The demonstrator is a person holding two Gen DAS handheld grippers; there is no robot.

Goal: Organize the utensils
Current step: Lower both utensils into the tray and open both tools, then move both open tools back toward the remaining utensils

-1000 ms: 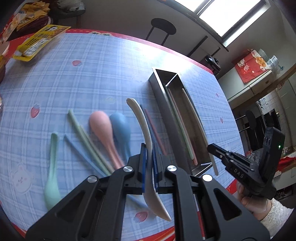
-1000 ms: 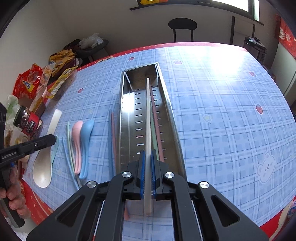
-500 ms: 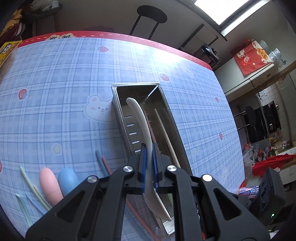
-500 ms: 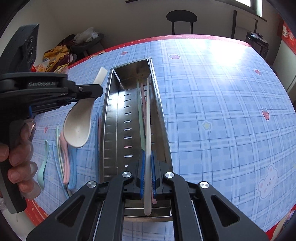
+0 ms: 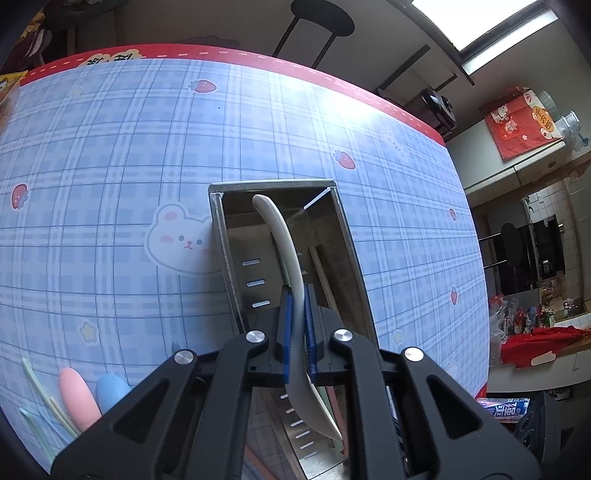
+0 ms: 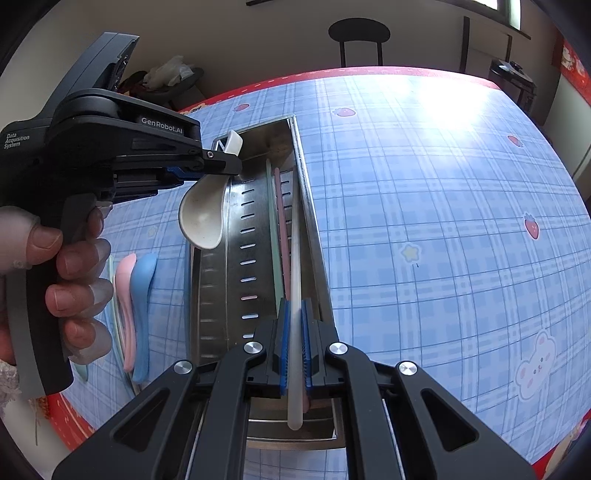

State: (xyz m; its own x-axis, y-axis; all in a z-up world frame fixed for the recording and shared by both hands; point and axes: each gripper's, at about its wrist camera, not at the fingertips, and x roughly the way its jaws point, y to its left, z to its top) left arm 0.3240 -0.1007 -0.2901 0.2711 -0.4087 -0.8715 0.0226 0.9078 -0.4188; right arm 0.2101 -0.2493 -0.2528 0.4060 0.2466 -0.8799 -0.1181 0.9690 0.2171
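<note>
Spoon (image 5: 284,251) pinched in left gripper (image 5: 297,314) jaws, above metal tray (image 6: 221,273); right gripper (image 6: 294,325) jaws pinch white chopstick (image 6: 295,258) lengthwise over tray on bench (image 6: 424,221).

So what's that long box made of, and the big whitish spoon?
The long box looks like shiny metal, probably stainless steel: it mirrors light and has punched slots. The whitish spoon looks like matte plastic, though glazed ceramic is possible: smooth, dull and evenly coloured.

Home dining room: plaid tablecloth (image 5: 110,184), stool (image 5: 317,22), kitchen counter (image 5: 546,325).
</note>
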